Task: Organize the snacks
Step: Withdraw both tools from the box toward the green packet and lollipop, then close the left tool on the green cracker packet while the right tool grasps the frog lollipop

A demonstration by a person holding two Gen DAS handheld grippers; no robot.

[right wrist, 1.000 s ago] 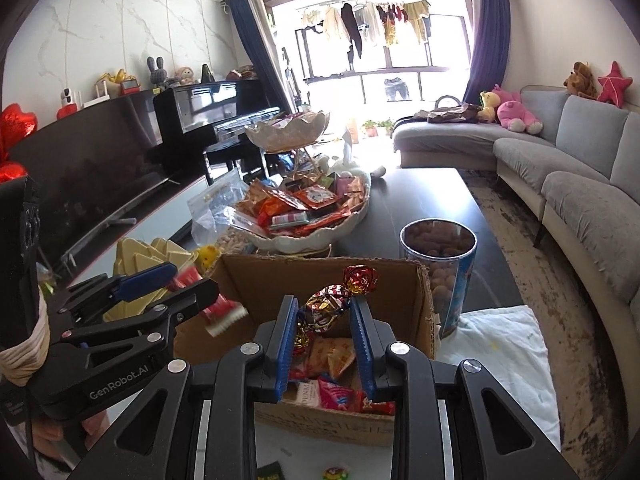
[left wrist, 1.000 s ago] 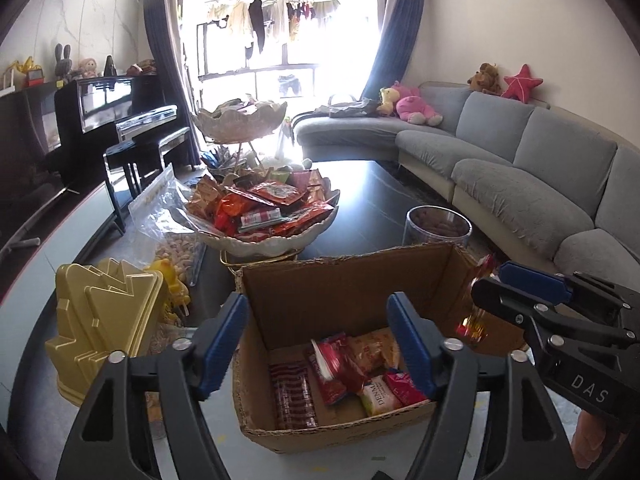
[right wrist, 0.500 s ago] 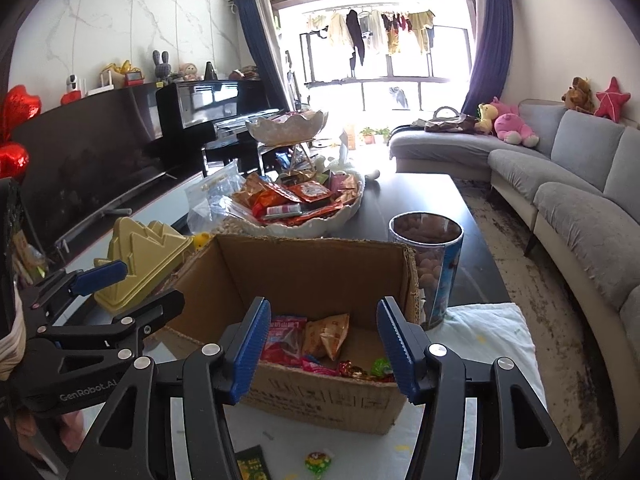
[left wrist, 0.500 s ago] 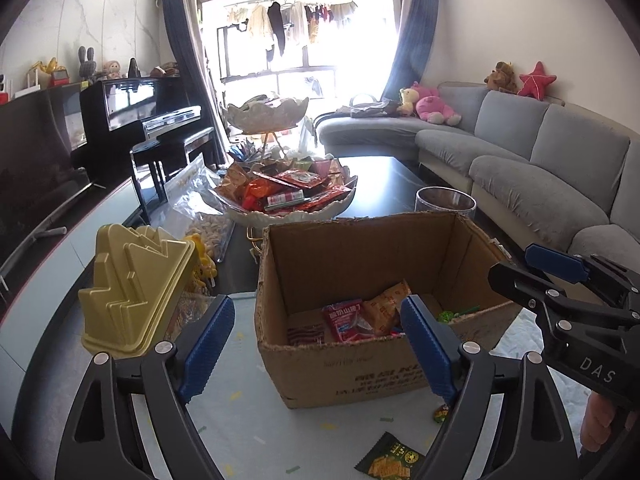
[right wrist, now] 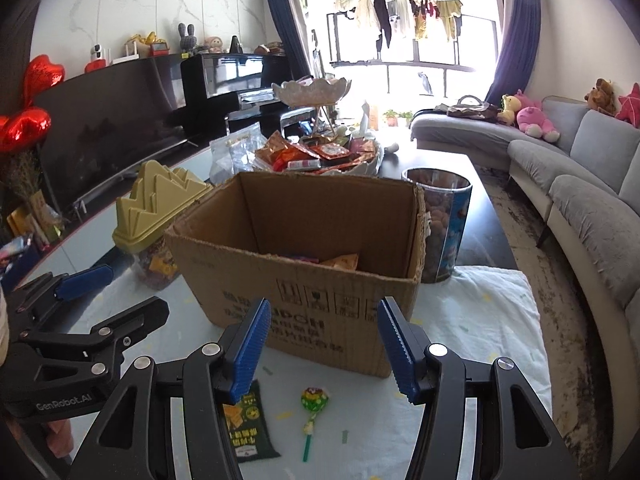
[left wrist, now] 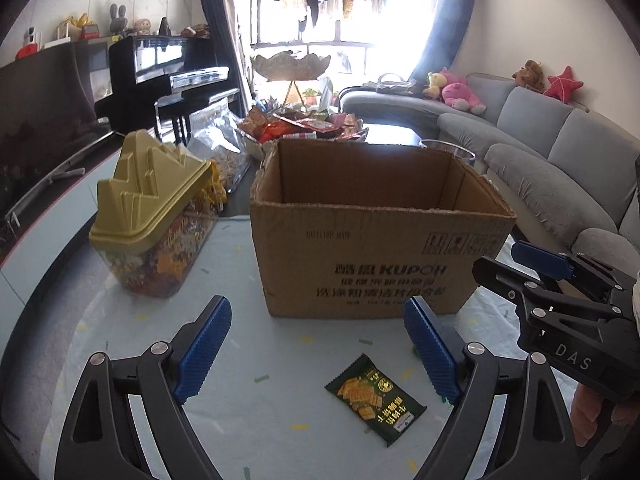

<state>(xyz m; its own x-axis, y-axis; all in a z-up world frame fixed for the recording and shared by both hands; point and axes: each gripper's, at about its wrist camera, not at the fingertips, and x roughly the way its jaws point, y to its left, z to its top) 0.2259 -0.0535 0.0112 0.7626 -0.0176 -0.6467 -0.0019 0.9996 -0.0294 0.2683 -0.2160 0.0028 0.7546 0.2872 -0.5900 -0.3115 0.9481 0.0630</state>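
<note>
Both grippers (left wrist: 316,352) (right wrist: 320,344) wide open, empty, parked short of box (right wrist: 304,248) to line up on packet (left wrist: 376,400) and lollipop (right wrist: 314,404).

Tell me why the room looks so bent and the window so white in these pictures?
Left wrist view: the fisheye lens curves the sofa and darkens the corners; the window is blown out, nearly pure white. Right wrist view: the same bending, but the window is milder, so the hanging clothes show clearly. The cardboard box looks sharp in both.
</note>
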